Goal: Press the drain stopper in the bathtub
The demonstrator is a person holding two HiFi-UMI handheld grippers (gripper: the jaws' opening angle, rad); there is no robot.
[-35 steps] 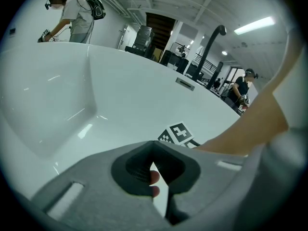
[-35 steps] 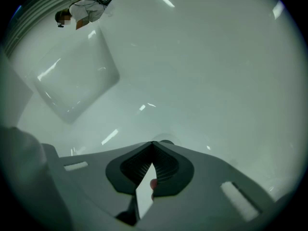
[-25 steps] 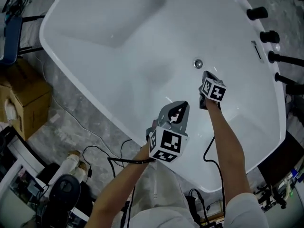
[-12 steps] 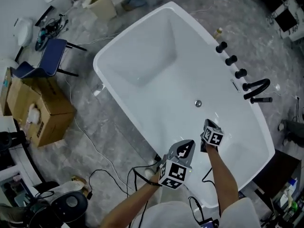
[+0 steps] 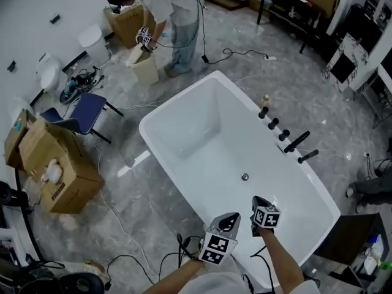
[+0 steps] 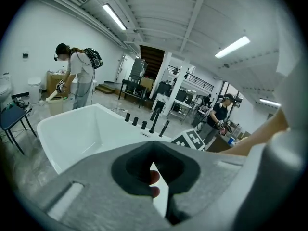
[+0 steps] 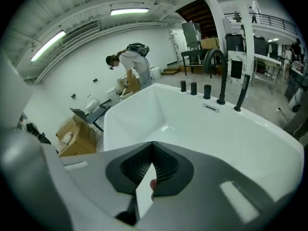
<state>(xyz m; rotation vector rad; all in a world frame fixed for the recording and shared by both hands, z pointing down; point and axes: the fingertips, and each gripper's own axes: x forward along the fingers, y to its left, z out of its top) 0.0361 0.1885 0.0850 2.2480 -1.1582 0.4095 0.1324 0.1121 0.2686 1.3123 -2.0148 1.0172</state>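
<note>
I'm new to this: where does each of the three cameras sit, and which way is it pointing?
Head view: on the person's head, looking steeply down into the bathtub; both arms, the left gripper and the right gripper show.
Left gripper view: on the left gripper, facing across the bathtub towards the black taps; its shut jaws and the right arm show.
Right gripper view: on the right gripper, facing likewise; shut jaws, a fingertip.
All three share bathtub, black taps and a bystander.

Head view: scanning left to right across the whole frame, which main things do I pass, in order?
From the left: cardboard box → person bending at the top → drain stopper → black faucet spout.
</note>
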